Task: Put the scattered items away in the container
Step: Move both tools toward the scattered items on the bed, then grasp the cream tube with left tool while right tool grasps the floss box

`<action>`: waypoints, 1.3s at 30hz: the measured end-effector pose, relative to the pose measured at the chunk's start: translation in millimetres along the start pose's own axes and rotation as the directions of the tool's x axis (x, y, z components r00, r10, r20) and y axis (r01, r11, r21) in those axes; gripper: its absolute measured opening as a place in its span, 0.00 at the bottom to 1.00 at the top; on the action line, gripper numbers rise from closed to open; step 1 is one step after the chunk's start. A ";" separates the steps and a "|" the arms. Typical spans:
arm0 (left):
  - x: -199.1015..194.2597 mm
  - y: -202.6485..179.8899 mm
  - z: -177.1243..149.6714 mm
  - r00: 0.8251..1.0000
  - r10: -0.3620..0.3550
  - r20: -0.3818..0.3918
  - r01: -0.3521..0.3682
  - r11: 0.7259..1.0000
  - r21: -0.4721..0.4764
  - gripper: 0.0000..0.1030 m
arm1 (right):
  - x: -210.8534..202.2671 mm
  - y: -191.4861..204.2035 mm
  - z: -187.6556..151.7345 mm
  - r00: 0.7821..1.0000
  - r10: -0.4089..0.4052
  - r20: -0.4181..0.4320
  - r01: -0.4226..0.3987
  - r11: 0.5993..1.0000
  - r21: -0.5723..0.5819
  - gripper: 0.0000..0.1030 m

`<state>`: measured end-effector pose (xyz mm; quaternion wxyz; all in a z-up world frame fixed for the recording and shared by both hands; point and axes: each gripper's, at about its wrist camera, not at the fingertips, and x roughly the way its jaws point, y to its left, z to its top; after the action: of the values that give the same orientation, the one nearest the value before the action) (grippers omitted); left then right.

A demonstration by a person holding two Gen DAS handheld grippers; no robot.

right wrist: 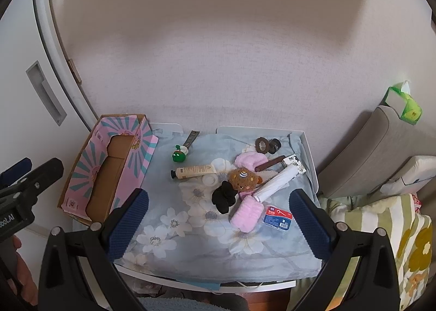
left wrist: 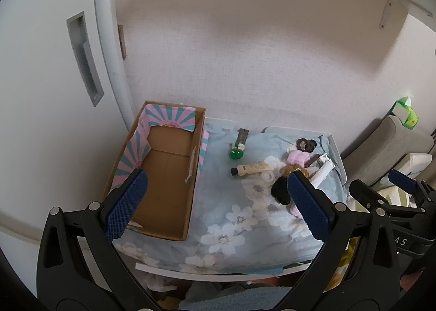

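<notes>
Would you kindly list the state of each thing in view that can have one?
Cardboard box: open-topped, nothing inside.
Left claw: open, holding nothing.
Right claw: open, holding nothing.
Cream tube: capped, lying flat on the cloth.
White folding umbrella: folded, lying across the pile.
Tissue box: open, tissue sticking out.
Blue floss box: lying flat.
</notes>
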<state>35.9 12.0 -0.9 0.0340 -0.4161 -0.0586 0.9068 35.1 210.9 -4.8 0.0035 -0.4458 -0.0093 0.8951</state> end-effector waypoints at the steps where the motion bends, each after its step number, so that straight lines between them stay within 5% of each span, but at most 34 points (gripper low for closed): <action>1: 0.3 -0.9 0.5 1.000 -0.002 0.001 0.002 1.000 0.001 0.99 | -0.9 -0.6 0.5 1.000 0.000 0.002 0.000 1.000 0.002 1.00; 15: 6.2 -13.6 7.2 0.999 -0.042 0.011 0.042 0.998 0.037 0.99 | -5.7 -14.5 2.9 0.999 0.034 0.041 -0.035 0.999 0.018 1.00; 26: 40.5 -45.4 11.1 0.993 -0.112 -0.033 0.116 0.983 0.142 0.99 | -7.7 -79.6 -6.9 0.993 0.041 0.110 -0.037 0.999 -0.039 1.00; 33: 88.9 -70.0 -3.8 0.978 -0.175 -0.115 0.199 0.950 0.241 0.99 | 17.0 -111.1 -30.7 0.996 0.063 0.067 -0.056 0.994 -0.098 1.00; 39: 141.7 -95.2 -9.6 0.953 -0.239 -0.186 0.295 0.873 0.389 0.99 | 57.0 -129.3 -53.9 0.988 0.150 -0.022 -0.151 0.972 -0.180 1.00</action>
<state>-47.8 122.7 -100.7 0.2499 -0.4465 0.0795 0.8555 43.4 341.7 -80.2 -0.1048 -0.4475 -0.0567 0.8863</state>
